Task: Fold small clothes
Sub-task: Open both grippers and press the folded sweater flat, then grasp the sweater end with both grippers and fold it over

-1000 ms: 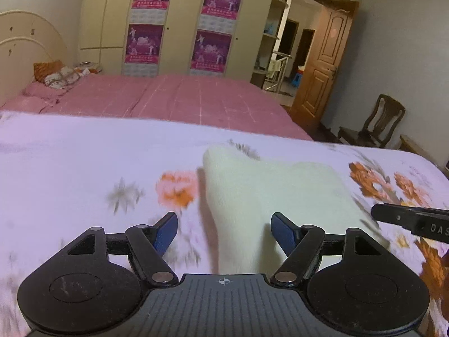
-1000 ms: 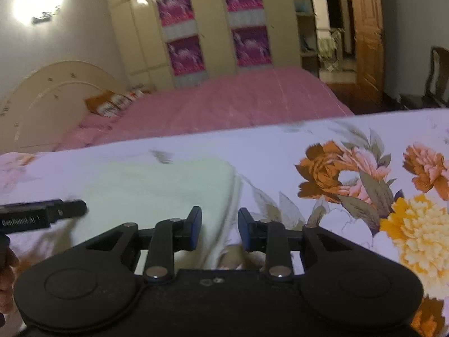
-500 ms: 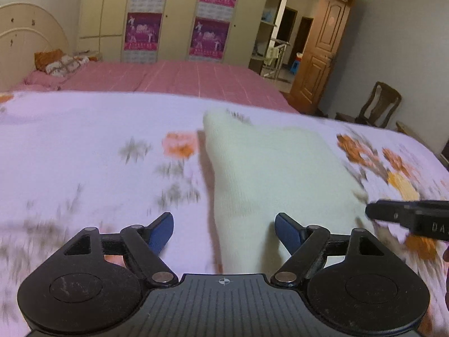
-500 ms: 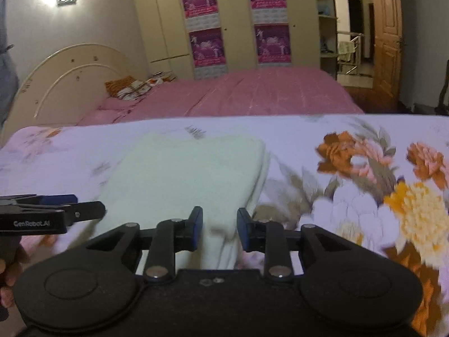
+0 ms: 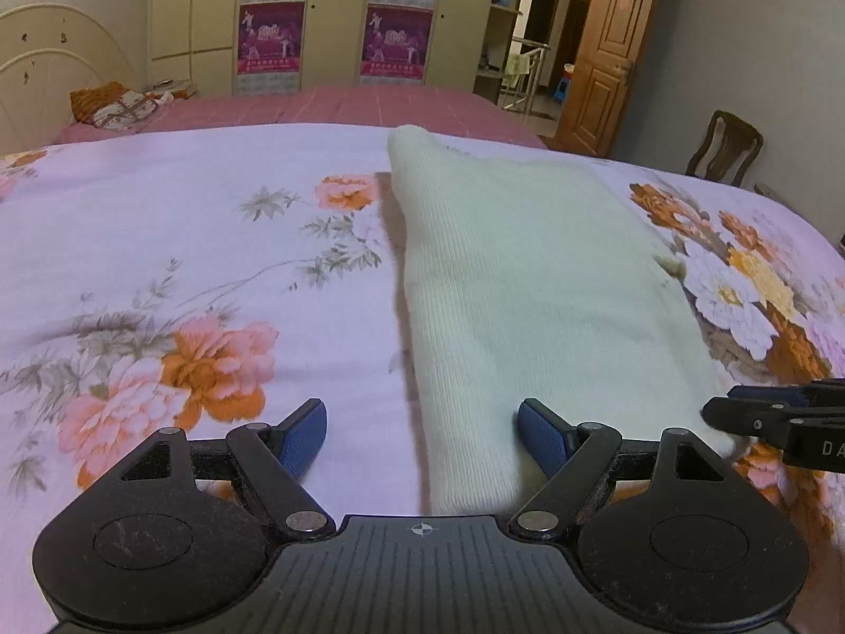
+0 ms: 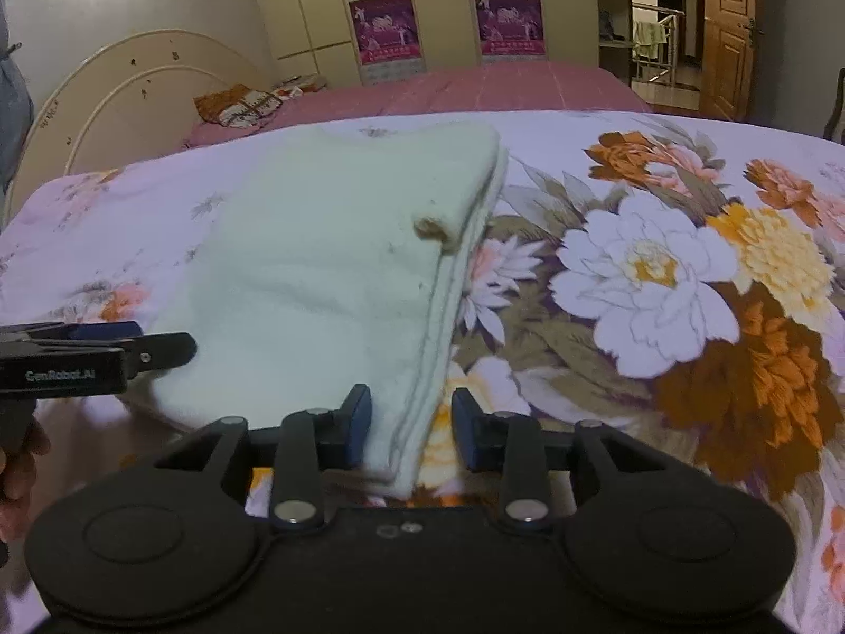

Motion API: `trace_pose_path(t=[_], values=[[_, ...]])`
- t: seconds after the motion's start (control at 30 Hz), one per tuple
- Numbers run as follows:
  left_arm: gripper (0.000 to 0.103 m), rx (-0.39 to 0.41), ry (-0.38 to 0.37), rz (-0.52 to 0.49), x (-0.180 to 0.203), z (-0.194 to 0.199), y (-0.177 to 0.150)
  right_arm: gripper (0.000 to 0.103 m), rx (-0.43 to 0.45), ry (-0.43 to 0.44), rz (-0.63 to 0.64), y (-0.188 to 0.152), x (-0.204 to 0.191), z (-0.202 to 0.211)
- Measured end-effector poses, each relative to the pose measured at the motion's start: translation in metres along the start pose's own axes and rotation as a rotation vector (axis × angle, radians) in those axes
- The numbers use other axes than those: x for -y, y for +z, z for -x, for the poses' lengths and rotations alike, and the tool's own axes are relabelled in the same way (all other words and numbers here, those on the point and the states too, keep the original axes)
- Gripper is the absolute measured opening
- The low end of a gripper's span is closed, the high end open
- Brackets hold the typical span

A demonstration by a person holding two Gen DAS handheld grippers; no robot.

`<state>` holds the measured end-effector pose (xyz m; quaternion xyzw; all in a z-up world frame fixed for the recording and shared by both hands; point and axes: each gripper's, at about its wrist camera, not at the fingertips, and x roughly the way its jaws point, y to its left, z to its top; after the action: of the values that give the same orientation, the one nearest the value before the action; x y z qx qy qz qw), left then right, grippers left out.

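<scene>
A pale cream knitted garment (image 5: 533, 285) lies flat on the flowered bedspread (image 5: 174, 243), already doubled lengthwise into a long strip that runs from the near edge of the bed toward the far side. In the right wrist view its layered edges (image 6: 449, 285) are stacked along the right side, with a small tuft of fabric turned up partway along — so the fold sits on the left and the open edges on the right.

Both claws hang over the near end of the strip, one at each corner, which looks like the setup for lifting that end and carrying it over to the far end. The left gripper (image 5: 422, 430) stands wide, its blue pads well apart, with the garment's left folded edge lying between them; nothing is pinched. The width probably suits straddling the thick fold before closing on it. The right gripper (image 6: 412, 430) is narrower and its jaws are opening — the stacked right edge of the garment lies between the pads, but they do not press on it. Each claw also shows at the side of the other's view, level with the near end.

The next move, as I judge it, calls for both claws to drop onto the corners and close through all layers; a shallow bite on the right could catch only the top layer and spoil the stack.
</scene>
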<state>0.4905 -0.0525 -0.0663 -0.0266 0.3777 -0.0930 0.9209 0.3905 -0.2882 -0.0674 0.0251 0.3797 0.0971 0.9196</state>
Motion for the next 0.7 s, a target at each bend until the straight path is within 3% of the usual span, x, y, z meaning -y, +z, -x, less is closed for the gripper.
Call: trace_pose_path(t=[0.37, 0.47, 0.7], values=[[0.080, -0.013, 0.009, -0.006, -0.002, 0.019, -0.005, 0.038, -0.039, -0.041, -0.031, 0.000, -0.004, 0.006], [0.080, -0.014, 0.008, -0.004, -0.004, 0.021, -0.009, 0.039, -0.018, -0.015, -0.042, 0.003, -0.011, 0.019], [0.080, -0.003, -0.004, 0.010, -0.010, 0.027, -0.008, 0.042, -0.046, -0.017, -0.083, -0.005, -0.012, 0.007]])
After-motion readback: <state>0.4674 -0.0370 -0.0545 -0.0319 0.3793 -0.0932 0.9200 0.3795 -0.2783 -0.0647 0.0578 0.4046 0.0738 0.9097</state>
